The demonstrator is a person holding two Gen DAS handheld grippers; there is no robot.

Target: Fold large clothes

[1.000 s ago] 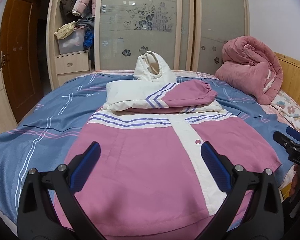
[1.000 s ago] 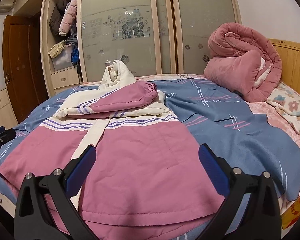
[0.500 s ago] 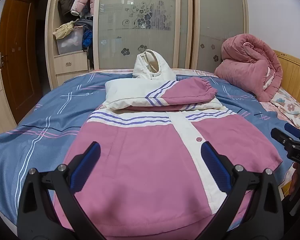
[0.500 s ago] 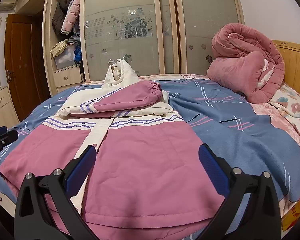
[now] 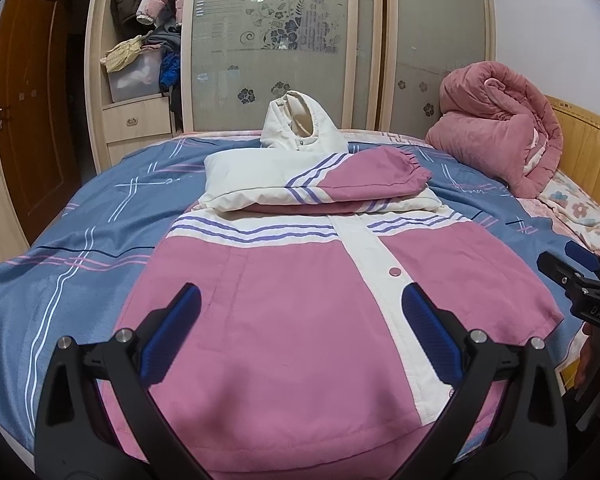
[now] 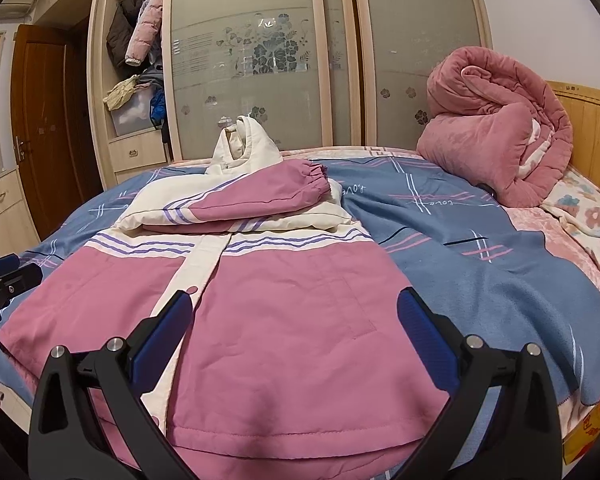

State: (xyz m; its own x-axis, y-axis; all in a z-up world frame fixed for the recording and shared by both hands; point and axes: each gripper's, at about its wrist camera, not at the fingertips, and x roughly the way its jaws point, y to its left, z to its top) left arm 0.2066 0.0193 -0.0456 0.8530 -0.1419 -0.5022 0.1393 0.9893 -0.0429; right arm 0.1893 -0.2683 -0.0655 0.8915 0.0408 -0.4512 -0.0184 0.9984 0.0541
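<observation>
A pink and white hooded jacket lies front up on the bed, its hem toward me. Both sleeves are folded across the chest, and the white hood stands up behind them. My left gripper hovers open above the jacket's left lower half, nothing between its blue pads. My right gripper hovers open above the right lower half. Each gripper also shows at the edge of the other's view: right gripper, left gripper.
The jacket rests on a blue striped sheet over the bed. A rolled pink quilt sits at the wooden headboard on the right. A wardrobe with an open shelf of clothes stands behind, and a brown door is at left.
Both grippers have risen and tilted slightly, so the jacket sits a little lower in the views. Jacket unmoved; both grippers stay open.
</observation>
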